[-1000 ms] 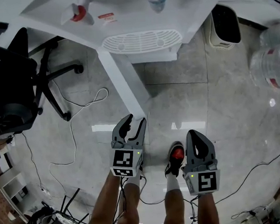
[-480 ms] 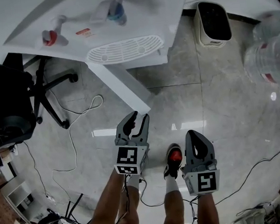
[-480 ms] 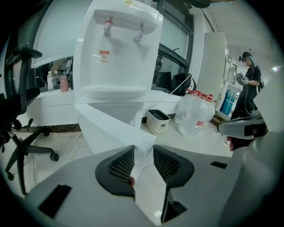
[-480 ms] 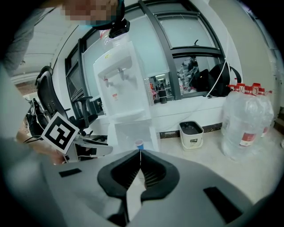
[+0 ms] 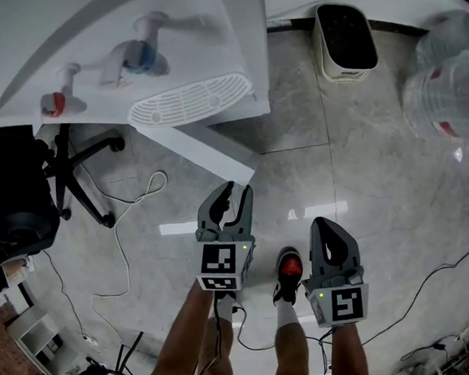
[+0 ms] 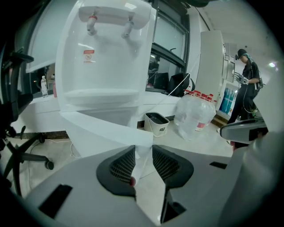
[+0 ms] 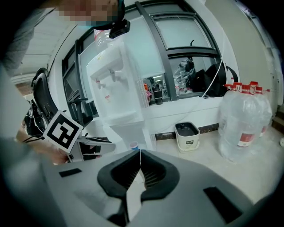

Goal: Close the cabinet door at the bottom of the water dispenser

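Note:
The white water dispenser with a red and a blue tap fills the upper left of the head view. Its bottom cabinet door stands open, a white panel slanting out over the floor. My left gripper is at the door's free corner. Its jaws are closing, and in the left gripper view the door's edge runs down between the pads. My right gripper hangs lower right, beside my leg, shut and empty; its pads meet at the tips.
A black office chair stands left of the dispenser, with a white cable on the tiled floor. A white bin and large water bottles stand to the right. My red-tipped shoe is between the grippers.
The left gripper's jaws have narrowed around the door's free edge and the gripper has shifted right with it. In the head view the dispenser has slid left.

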A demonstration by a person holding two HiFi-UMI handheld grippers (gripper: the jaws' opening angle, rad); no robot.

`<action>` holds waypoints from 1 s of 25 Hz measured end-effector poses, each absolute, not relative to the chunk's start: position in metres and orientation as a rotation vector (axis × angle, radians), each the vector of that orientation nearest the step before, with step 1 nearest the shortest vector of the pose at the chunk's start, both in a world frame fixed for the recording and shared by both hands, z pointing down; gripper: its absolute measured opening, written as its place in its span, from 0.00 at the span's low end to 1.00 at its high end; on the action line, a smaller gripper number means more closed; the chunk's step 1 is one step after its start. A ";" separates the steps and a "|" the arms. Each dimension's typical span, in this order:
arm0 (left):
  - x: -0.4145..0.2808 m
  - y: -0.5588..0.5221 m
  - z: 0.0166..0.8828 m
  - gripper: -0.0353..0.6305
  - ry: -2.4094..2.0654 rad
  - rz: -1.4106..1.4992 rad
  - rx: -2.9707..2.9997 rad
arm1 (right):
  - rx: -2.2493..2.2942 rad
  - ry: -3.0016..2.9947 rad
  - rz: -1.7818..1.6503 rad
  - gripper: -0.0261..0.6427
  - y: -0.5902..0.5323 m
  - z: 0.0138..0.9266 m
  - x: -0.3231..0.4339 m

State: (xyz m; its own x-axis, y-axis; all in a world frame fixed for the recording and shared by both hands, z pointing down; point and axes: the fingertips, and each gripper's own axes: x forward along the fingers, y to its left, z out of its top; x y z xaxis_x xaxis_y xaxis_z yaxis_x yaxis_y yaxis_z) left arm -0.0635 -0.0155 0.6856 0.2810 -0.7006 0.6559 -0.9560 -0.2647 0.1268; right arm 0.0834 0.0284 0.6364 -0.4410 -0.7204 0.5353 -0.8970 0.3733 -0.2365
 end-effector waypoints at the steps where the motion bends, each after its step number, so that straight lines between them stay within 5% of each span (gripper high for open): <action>1: -0.062 -0.019 0.686 0.26 -1.485 0.663 2.053 | 1.420 -2.295 0.720 0.07 0.026 0.637 0.085; 25: -0.032 -0.109 0.686 0.19 -1.574 0.673 2.088 | 1.452 -2.251 0.730 0.07 0.003 0.648 0.130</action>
State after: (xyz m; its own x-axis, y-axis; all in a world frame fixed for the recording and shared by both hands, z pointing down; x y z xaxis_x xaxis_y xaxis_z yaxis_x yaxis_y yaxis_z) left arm -0.0315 -0.1092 0.6857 0.2343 -0.7519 0.6162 -0.9650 -0.2569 0.0534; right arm 0.1296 0.0028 0.6475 -0.4049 -0.7262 0.5556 -0.9140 0.3374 -0.2252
